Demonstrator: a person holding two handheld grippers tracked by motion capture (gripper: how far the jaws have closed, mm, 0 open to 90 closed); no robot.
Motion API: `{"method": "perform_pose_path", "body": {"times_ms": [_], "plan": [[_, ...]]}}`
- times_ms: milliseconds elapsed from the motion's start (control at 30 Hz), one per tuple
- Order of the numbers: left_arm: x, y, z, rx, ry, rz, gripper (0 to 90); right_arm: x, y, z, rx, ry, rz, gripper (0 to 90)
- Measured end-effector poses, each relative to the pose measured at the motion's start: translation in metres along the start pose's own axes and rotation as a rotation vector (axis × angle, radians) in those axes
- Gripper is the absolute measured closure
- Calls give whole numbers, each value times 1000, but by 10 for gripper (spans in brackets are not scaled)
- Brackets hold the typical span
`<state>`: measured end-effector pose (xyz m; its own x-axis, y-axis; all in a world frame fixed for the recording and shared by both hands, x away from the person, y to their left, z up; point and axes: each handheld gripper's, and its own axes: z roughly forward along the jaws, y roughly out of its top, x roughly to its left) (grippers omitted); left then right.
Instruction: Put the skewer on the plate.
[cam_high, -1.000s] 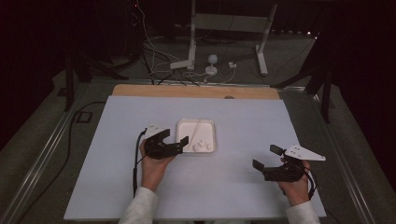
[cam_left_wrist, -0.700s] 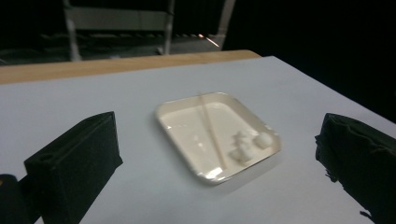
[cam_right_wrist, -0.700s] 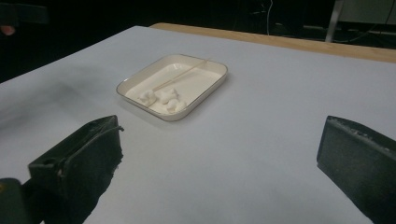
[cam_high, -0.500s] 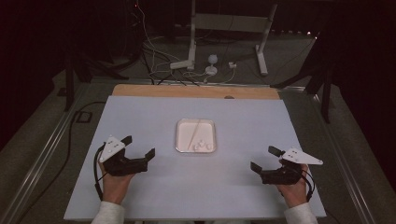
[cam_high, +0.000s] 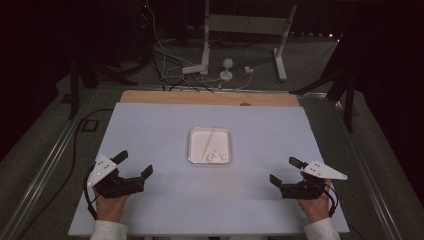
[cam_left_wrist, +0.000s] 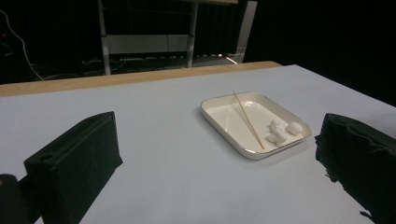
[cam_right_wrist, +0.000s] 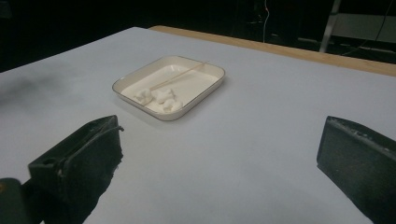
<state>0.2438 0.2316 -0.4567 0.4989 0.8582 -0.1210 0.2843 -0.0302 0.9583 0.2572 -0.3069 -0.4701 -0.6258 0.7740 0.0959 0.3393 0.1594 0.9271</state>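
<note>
Tray mid-table; stick, lumps in tray.

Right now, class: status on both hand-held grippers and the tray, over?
Left hand-held gripper open, empty. Right hand-held gripper open, empty. Tray mid-table, holding skewer and white pieces. Nothing between.

— What do you count on the bench from your end?

— I count one white tray, near the middle. In it I see one thin wooden stick.

— And the white lumps?

— I make out three small white pieces, bunched at the tray's near end, though their edges blur together, so I can't swear to it.

— Tools?

— Two: one left tool at the near left, one right tool at the near right, each with two black jaws.
</note>
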Motion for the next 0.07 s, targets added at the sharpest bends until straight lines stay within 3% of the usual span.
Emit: {"method": "perform_pose_path", "body": {"times_ms": [67], "plan": [[1,1,-1,-7,-2,-7,5,1,0,0,2,-1,-8,0]]}}
